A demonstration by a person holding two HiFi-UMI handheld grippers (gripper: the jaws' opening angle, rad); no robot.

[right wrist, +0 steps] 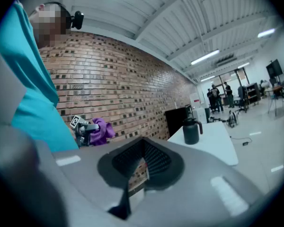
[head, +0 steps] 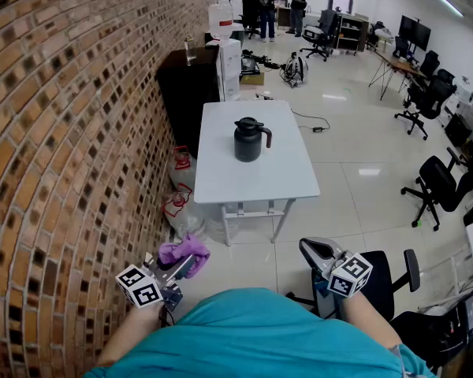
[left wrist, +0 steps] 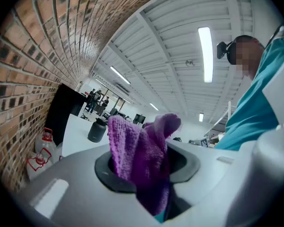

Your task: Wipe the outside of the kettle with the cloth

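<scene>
Room: open office, brick wall along the left, pale tiled floor, white worktop ahead beside that wall.
Kettle: dark kettle stands upright near the middle of the worktop, handle to the right, well apart from both grippers.
Cloth: purple cloth is bunched in the left hand-held gripper. One loose fold sticks up past the jaws, another hangs below.
Left grip: jaws clamped on the cloth, held low and close to the wall.
Right grip: right hand-held gripper has its jaws pressed together with nothing between them.
Stage: judged as approach; no wiping contact yet.
Risk 1: the kettle stands free, so a sideways wipe with nothing steadying it could slide or tip it. The right jaws are closed and far off.
Risk 2: only a bunched part of the cloth is pinched, and drag on the kettle wall could pull it out.
Risk 3: hard jaw tips, not cloth, may meet the kettle if the loose fold flops aside.
Risk 4: an office chair just beside the right gripper and bottles on the floor by the wall lie near the path to the worktop, so a bump is possible.
</scene>
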